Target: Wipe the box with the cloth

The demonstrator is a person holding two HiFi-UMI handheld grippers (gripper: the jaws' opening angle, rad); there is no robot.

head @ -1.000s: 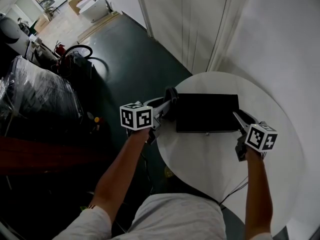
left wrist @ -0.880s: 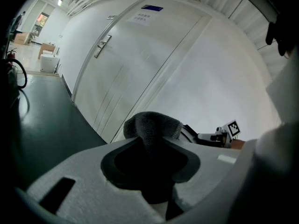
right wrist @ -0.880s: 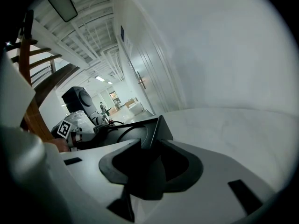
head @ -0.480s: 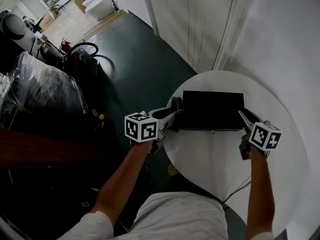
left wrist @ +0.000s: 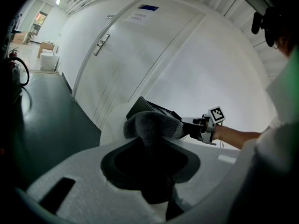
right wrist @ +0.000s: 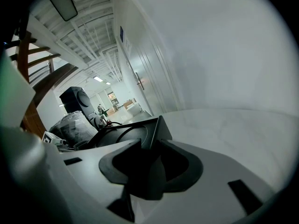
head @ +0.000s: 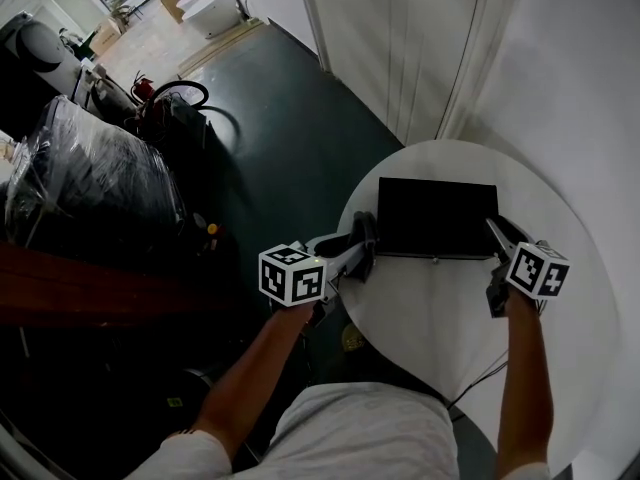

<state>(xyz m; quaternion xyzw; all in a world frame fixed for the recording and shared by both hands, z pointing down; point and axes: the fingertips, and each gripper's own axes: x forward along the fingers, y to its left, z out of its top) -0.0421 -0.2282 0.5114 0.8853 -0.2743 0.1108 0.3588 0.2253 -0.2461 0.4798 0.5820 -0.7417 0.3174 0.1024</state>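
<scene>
Right gripper (head: 497, 236) clamped the box (head: 437, 218) at frame right, likely steadying it; left gripper (head: 362, 243), jaws pinching the cloth (left wrist: 152, 125), sat at its left edge to wipe.

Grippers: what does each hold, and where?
Left gripper pinches the grey fleecy cloth by a fold; right gripper clamps the flat black box at one corner.

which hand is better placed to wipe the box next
Left. The left tongs hold the cloth right at the left edge of the box, while the right tongs carry no cloth and grip its right corner, probably steadying it.
</scene>
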